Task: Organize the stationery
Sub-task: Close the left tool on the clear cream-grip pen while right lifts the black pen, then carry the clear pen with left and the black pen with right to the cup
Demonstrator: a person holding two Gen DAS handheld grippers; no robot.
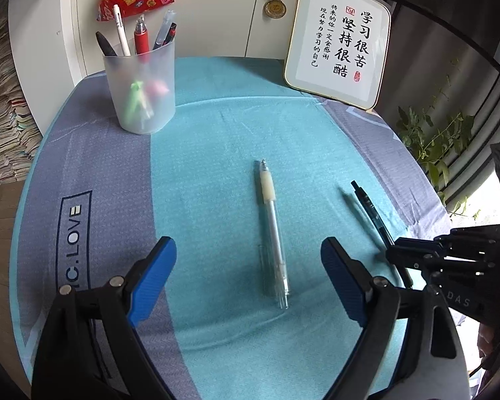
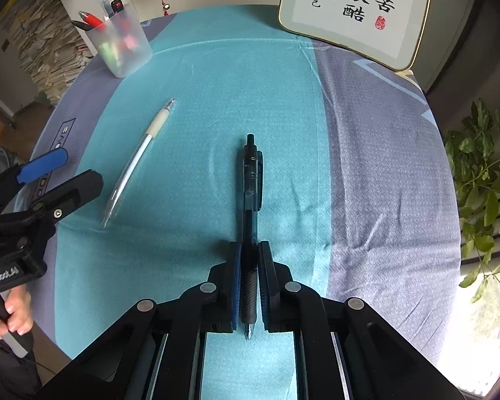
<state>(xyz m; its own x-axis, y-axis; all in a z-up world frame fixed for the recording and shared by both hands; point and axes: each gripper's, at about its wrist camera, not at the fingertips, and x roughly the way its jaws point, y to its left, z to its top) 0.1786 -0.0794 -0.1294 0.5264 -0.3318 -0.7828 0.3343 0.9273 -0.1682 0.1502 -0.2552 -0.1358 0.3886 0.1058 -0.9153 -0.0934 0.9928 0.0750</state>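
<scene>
Right gripper (image 2: pixel 249 286) is clamped on the black retractable pen (image 2: pixel 250 180) at its ribbed rubber grip: light, rigid, non-slip there. Left gripper (image 1: pixel 248 276), jaws apart, straddles the clear pen (image 1: pixel 272 230).

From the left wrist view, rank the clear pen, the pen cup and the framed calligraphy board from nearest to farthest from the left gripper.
1. Clear pen: lying on the teal cloth, between the open fingers of the left gripper.
2. Pen cup: farther back, to the left.
3. Framed calligraphy board: farthest, back right, propped upright.

Soft daylight from blown-out window (image 2: pixel 483 333) at right | fisheye bends edges — corners vignetted black; centre sharp
</scene>
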